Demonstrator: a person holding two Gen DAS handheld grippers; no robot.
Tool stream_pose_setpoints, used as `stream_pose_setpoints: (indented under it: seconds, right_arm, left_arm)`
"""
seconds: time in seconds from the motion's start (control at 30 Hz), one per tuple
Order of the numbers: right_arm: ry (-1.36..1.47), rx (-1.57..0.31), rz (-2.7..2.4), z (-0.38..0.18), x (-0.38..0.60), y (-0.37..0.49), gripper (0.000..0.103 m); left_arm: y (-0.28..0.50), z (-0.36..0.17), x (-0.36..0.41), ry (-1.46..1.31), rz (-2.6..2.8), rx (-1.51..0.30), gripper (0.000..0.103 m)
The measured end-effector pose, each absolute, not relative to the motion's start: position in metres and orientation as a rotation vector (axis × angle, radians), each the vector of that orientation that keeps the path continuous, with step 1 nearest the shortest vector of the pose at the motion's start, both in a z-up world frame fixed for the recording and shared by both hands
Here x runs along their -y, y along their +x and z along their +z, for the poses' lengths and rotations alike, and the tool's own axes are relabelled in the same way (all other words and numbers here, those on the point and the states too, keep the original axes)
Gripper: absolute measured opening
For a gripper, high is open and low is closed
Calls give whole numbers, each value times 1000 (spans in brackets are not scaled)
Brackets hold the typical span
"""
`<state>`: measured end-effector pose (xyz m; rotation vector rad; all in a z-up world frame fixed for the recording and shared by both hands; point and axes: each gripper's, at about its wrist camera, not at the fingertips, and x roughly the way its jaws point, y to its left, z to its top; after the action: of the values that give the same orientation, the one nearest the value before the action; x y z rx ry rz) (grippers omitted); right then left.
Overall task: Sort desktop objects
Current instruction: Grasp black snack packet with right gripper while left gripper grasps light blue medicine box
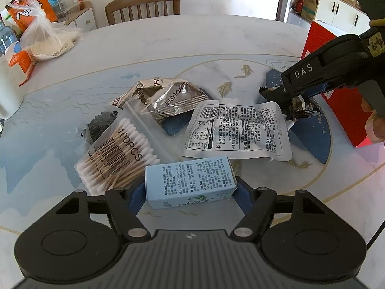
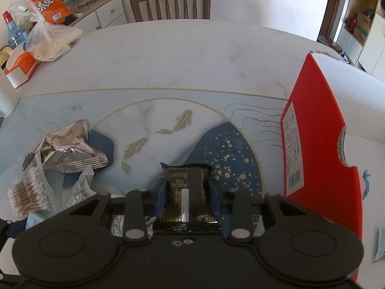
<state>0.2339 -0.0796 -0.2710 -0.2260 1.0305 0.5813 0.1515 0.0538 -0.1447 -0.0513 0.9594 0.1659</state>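
Observation:
My left gripper (image 1: 190,187) is shut on a light blue carton (image 1: 190,180), held just above the table. Beyond it lie a bag of cotton swabs (image 1: 118,154), two silver-brown snack packets (image 1: 166,96) and a white pouch with black print (image 1: 238,130). My right gripper (image 2: 187,187) is shut on a black snack packet with gold print (image 2: 185,187). From the left wrist view that right gripper (image 1: 276,96) sits at the right, past the white pouch. The swab bag (image 2: 28,197) and silver packets (image 2: 69,149) show at the right wrist view's left.
A tall red box (image 2: 320,149) stands on the table at the right, close to my right gripper. At the far left are a plastic bag (image 1: 45,38), an orange-and-white carton (image 1: 21,65) and a white cylinder (image 1: 7,91). A wooden chair (image 1: 144,6) stands behind the table.

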Motion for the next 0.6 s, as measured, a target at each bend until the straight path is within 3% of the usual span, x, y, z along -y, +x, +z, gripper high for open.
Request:
stream_pose_setpoints:
  seconds: [0.6]
  right_arm:
    - [-215,-963,602,-247,93,217,33]
  left_arm:
    - [145,-129,-53,-58,131,-934,72]
